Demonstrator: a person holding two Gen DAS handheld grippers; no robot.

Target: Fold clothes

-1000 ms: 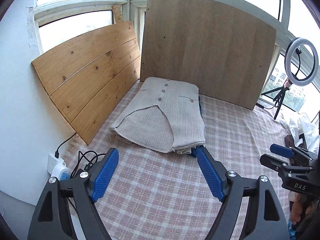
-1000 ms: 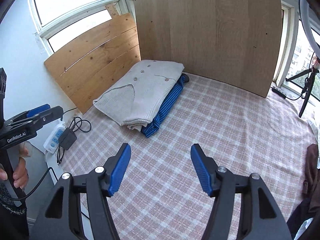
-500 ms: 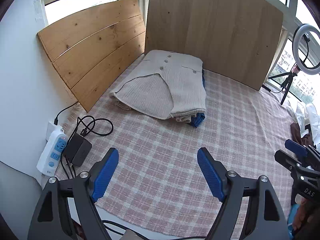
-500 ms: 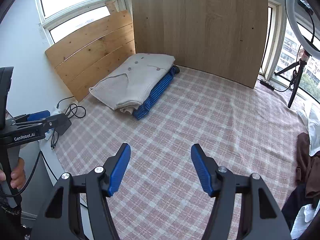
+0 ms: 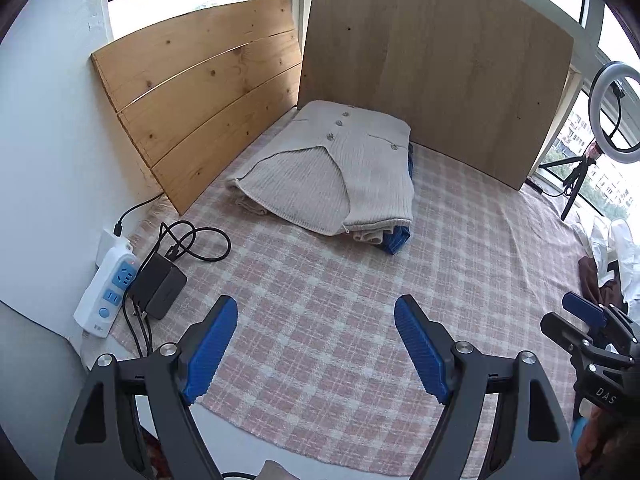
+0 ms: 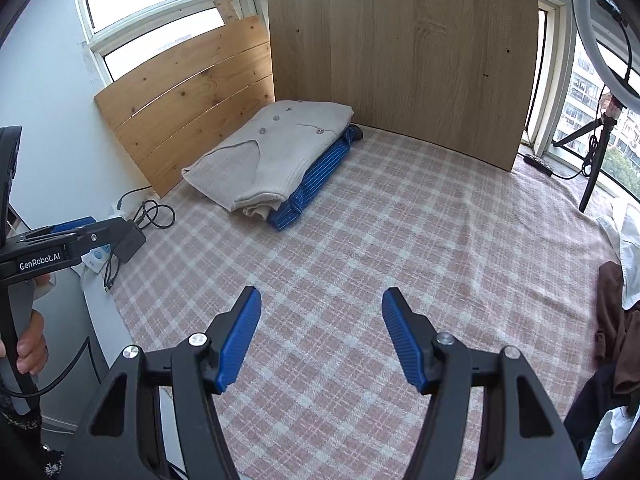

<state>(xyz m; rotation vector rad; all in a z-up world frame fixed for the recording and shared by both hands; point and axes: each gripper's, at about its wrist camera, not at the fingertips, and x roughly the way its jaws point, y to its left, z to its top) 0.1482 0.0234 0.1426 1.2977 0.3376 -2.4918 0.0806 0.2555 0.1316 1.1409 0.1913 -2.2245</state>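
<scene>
Both my left gripper (image 5: 316, 344) and right gripper (image 6: 321, 336) were spread wide, holding nothing. The folded beige cardigan (image 5: 340, 168) lay well ahead of them, buttons up, stacked on a blue striped garment (image 6: 316, 178) against the wooden boards (image 6: 400, 52).

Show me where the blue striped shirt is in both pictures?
Left wrist view: the folded blue striped shirt barely peeks out at the near right corner under the folded beige knitted cardigan, above centre.
Right wrist view: the shirt shows as a long strip along the cardigan's right side, left of centre.
Shared landmark: the tall upright wooden board behind the pile.
</scene>
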